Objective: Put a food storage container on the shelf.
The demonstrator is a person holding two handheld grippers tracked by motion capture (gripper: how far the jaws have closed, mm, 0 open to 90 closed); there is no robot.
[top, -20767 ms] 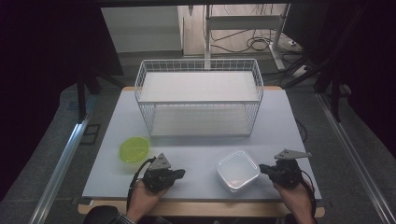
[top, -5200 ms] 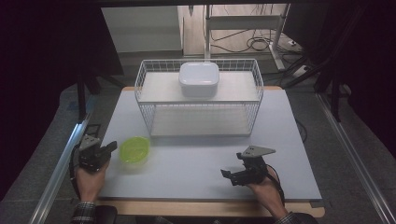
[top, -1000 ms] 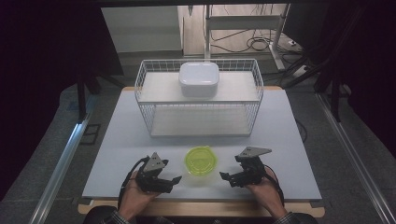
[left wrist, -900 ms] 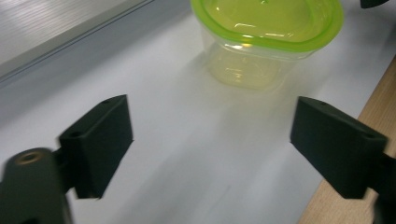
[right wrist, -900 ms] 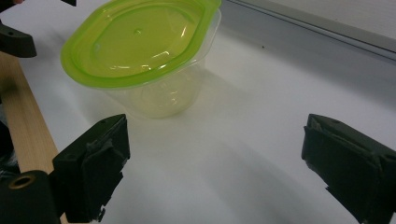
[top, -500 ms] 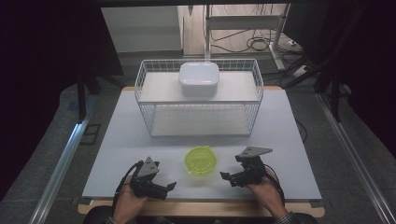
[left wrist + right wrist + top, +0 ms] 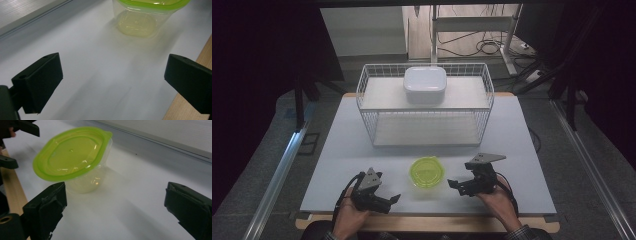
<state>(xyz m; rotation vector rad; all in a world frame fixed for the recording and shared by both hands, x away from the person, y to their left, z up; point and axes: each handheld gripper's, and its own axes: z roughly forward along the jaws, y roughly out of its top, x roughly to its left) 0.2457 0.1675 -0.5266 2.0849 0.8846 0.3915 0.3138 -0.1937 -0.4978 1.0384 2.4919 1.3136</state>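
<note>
A clear tub with a lime-green lid (image 7: 427,172) stands on the white table near the front edge, between my two grippers. My left gripper (image 7: 388,200) lies to its left, a little apart. Its jaws have just been opening and now stand open with only bare table between them. In the left gripper view (image 7: 112,85) the tub (image 7: 142,15) is ahead, beyond the fingertips. My right gripper (image 7: 457,185) is open to the right of the tub. In its own view (image 7: 115,212) the tub (image 7: 72,155) sits just past the left jaw, not between the jaws.
A white wire basket (image 7: 424,111) stands at the back middle of the table, with a white lidded box (image 7: 425,84) resting on its upper level. The table's wooden front edge (image 7: 427,222) runs just behind both hands. Dark floor and rails flank the table.
My left gripper has drawn back a little from the green-lidded tub toward the front edge, and its jaws stand wider. The tub and the right gripper have kept their places.
</note>
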